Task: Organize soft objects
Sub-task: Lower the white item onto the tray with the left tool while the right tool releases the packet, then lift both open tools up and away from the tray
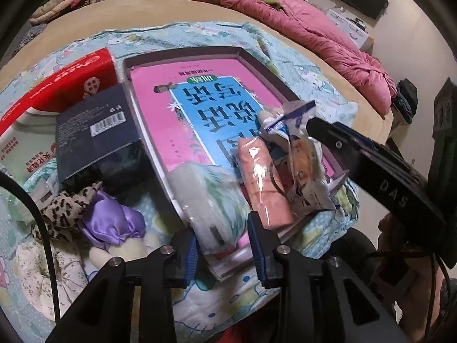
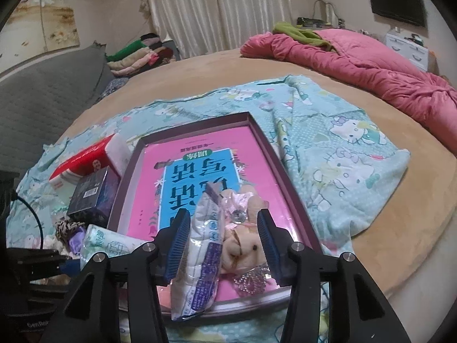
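A shallow tray (image 1: 251,58) (image 2: 258,131) with a pink and blue printed bottom lies on the Hello Kitty cloth. My left gripper (image 1: 224,248) has its pads on either side of a white-teal tissue pack (image 1: 211,200), which rests on the tray's near rim. A pink wrapped pack (image 1: 262,183) lies beside it in the tray. My right gripper (image 2: 224,243) is open around a white-blue plastic packet (image 2: 200,257) and a small plush bear (image 2: 242,245), with a gap at the pads. That packet shows in the left wrist view (image 1: 302,157) under the right gripper's finger (image 1: 371,157).
A red-white box (image 1: 57,85) and a dark blue box (image 1: 94,131) lie left of the tray. A leopard scrunchie (image 1: 65,208), a purple satin piece (image 1: 111,220) and a white plush (image 1: 120,251) lie near left. A pink quilt (image 2: 371,65) is far right.
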A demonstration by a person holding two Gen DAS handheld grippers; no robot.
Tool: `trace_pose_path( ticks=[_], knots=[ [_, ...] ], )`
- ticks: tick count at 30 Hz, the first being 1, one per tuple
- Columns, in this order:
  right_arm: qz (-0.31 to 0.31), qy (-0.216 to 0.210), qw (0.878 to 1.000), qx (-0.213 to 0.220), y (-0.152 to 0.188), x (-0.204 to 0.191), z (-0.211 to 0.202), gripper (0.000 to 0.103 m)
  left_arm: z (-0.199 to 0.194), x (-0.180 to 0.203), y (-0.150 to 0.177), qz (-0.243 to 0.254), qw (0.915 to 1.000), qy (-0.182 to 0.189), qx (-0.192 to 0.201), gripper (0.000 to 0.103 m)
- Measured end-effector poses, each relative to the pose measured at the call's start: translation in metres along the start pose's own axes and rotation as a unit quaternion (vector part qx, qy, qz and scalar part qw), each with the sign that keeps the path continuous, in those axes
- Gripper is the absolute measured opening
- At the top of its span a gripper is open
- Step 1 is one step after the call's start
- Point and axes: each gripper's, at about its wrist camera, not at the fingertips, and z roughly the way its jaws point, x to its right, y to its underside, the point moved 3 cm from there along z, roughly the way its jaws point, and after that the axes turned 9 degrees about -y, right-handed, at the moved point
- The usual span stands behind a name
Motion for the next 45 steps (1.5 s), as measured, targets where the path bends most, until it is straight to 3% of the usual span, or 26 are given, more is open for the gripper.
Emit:
trace_pose_path(
  ticks=[5,16,30,34,42,45],
  knots=[
    [0.014,0.008,1.0,0.018,-0.003,0.006,-0.01,0.058,0.0,0.005,0.002,0.009,0.9999,0.003,-0.004,0.041],
    [0.023,0.015,0.999,0.029,-0.005,0.005,-0.018,0.06,-0.014,0.013,0.01,0.023,0.9996,0.013,-0.005,0.065],
    [0.022,0.026,0.998,0.047,-0.008,-0.001,-0.032,0.066,-0.035,0.011,0.015,0.023,0.9993,0.029,0.009,0.073],
    [0.025,0.031,0.998,0.052,-0.009,-0.003,-0.037,0.073,-0.041,0.01,0.014,0.019,0.9988,0.042,0.016,0.076],
    [0.029,0.033,0.998,0.054,-0.009,-0.004,-0.042,0.073,-0.05,-0.008,0.017,-0.005,0.998,0.054,0.033,0.077],
    [0.028,0.03,0.998,0.052,-0.009,-0.005,-0.041,0.073,-0.052,-0.01,0.012,-0.013,0.9961,0.076,0.043,0.077]
  ],
)
